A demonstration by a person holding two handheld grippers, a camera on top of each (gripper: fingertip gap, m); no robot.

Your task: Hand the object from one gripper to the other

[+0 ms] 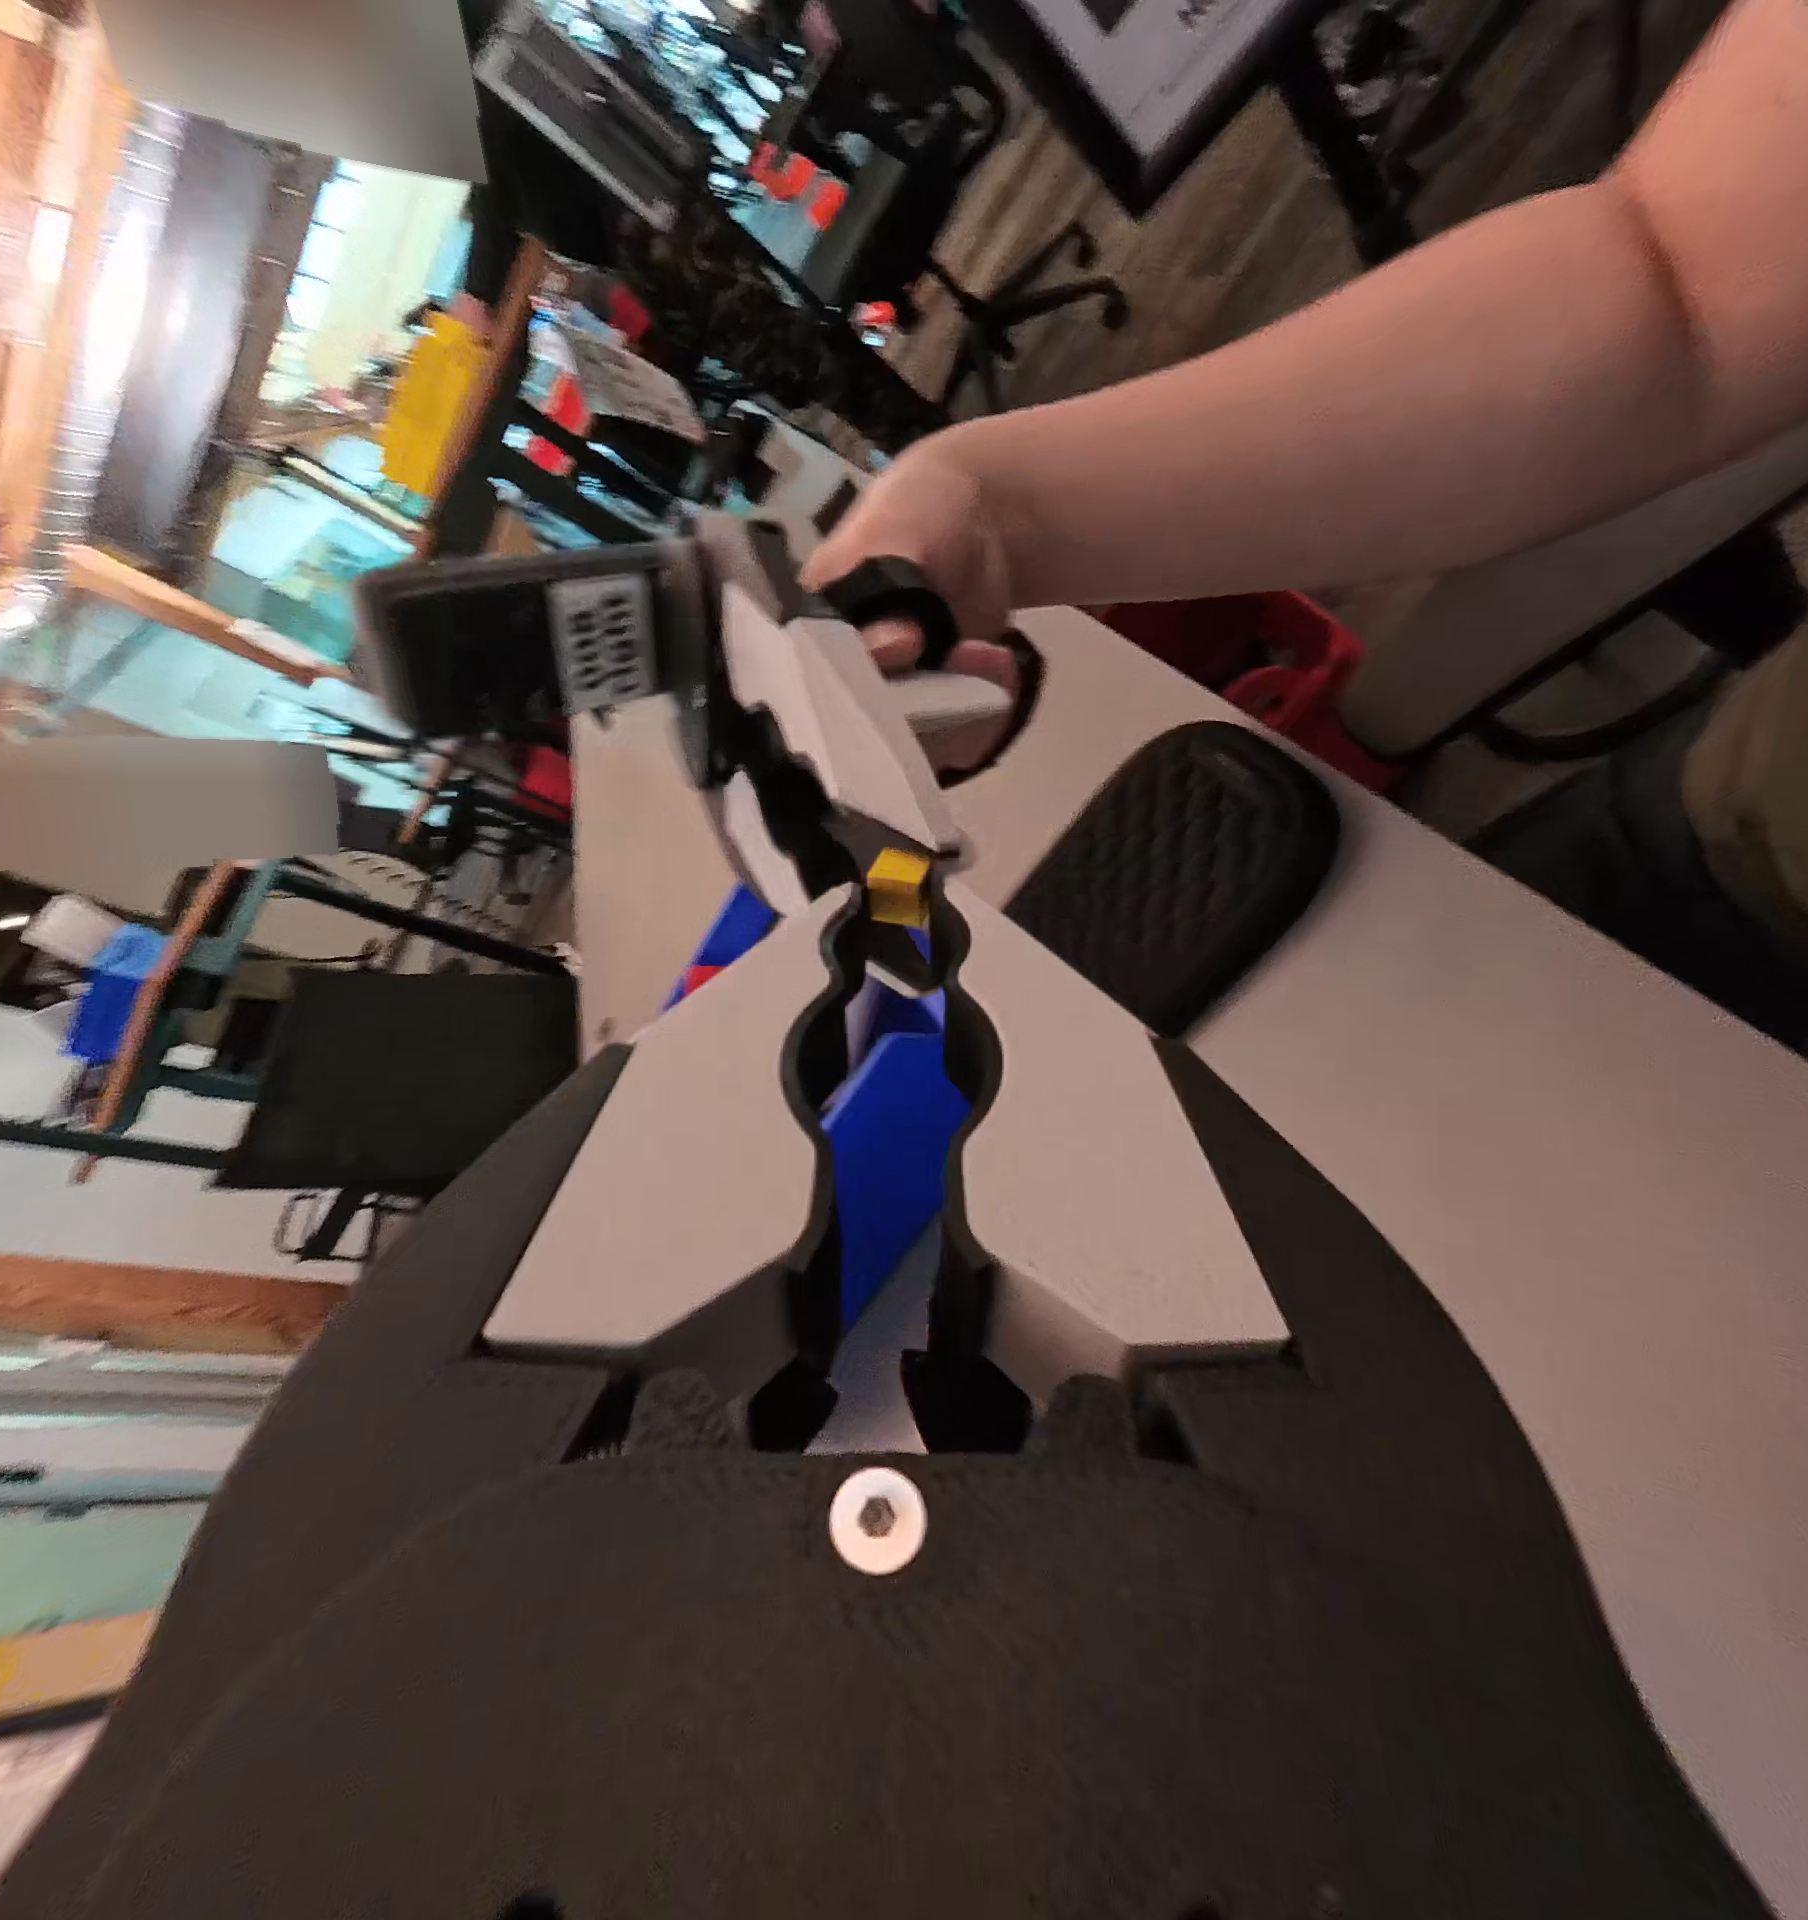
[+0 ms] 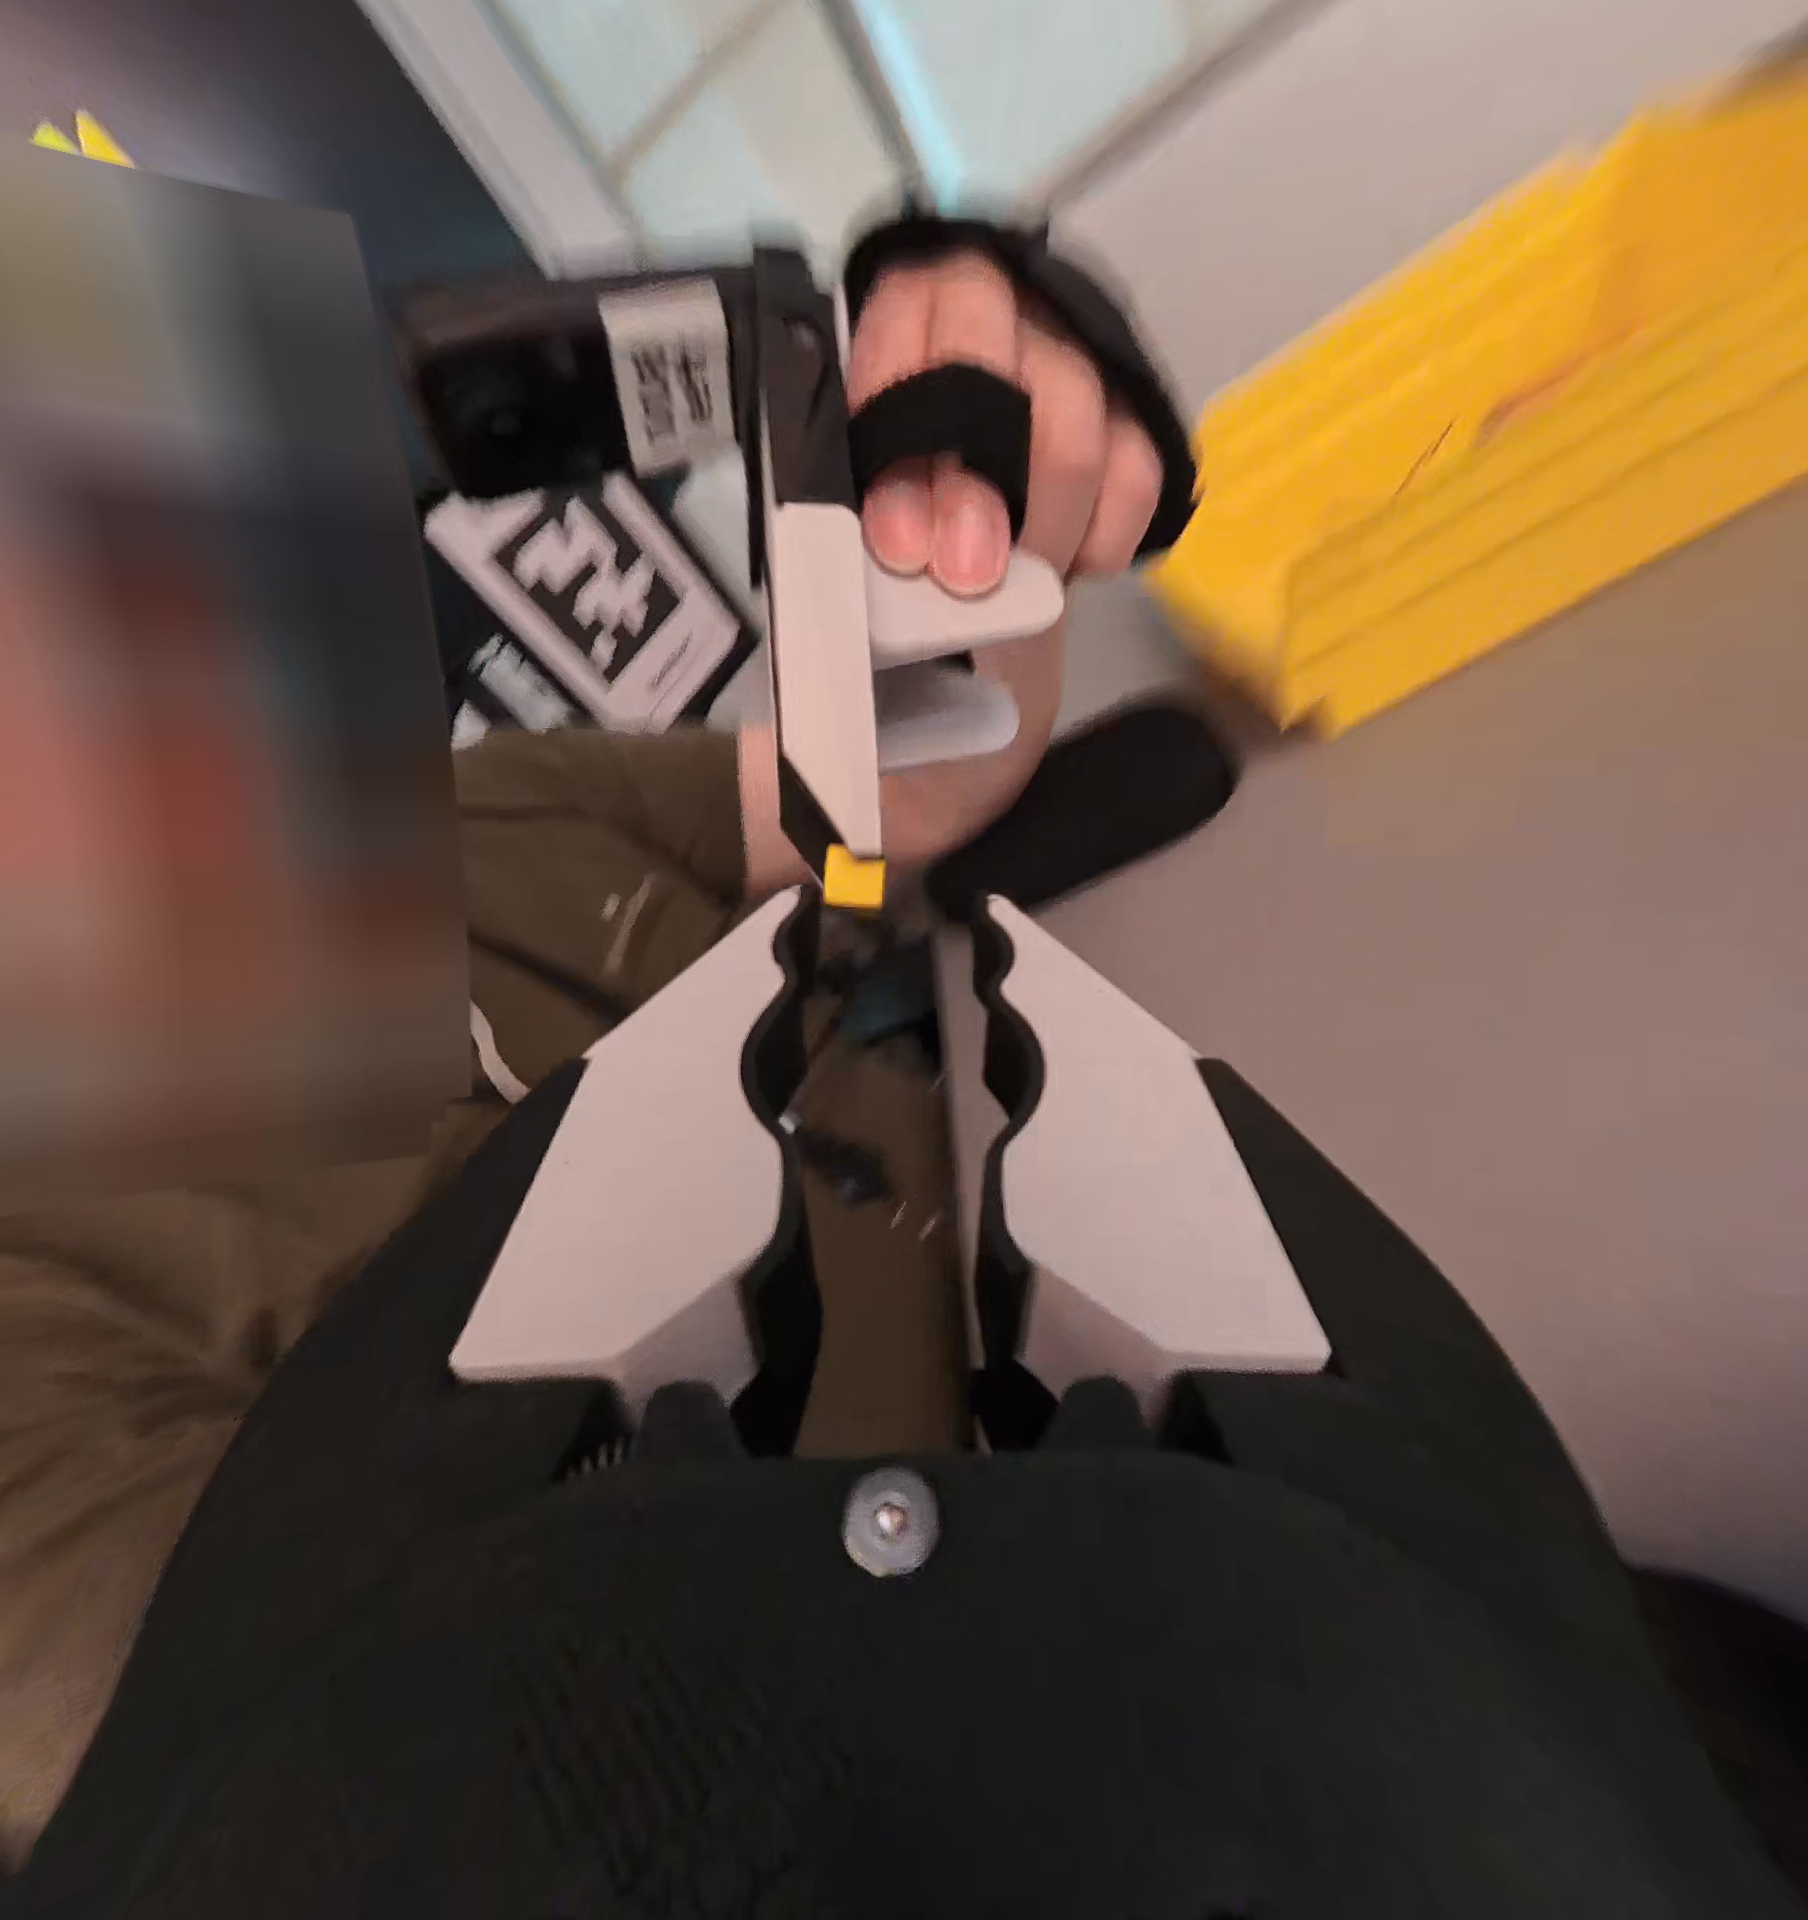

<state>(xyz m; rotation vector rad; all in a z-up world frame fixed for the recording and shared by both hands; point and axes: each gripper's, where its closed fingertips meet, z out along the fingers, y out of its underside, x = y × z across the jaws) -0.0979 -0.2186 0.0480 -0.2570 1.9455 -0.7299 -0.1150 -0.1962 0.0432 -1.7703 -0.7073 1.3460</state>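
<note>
A small yellow cube (image 1: 898,885) sits between the fingertips of my left gripper (image 1: 898,912), which is shut on it. My right gripper (image 1: 926,914) reaches in from the upper left of the left wrist view, held by a hand (image 1: 931,551). One of its fingers is above the cube and one below, so it is open around it. In the right wrist view the cube (image 2: 853,878) sits at the tip of the left gripper (image 2: 850,847), seen edge-on. It is close to the left fingertip of my open right gripper (image 2: 895,912), whose fingers stand apart.
A white table (image 1: 1502,1247) lies below, with a black ribbed pad (image 1: 1170,873) and a blue bin (image 1: 889,1153) on it. A red crate (image 1: 1284,644) is beyond its edge. A person's forearm (image 1: 1399,416) crosses the upper right. A yellow block (image 2: 1502,416) is at the right. My two grippers' fingertips are within a few centimetres of each other.
</note>
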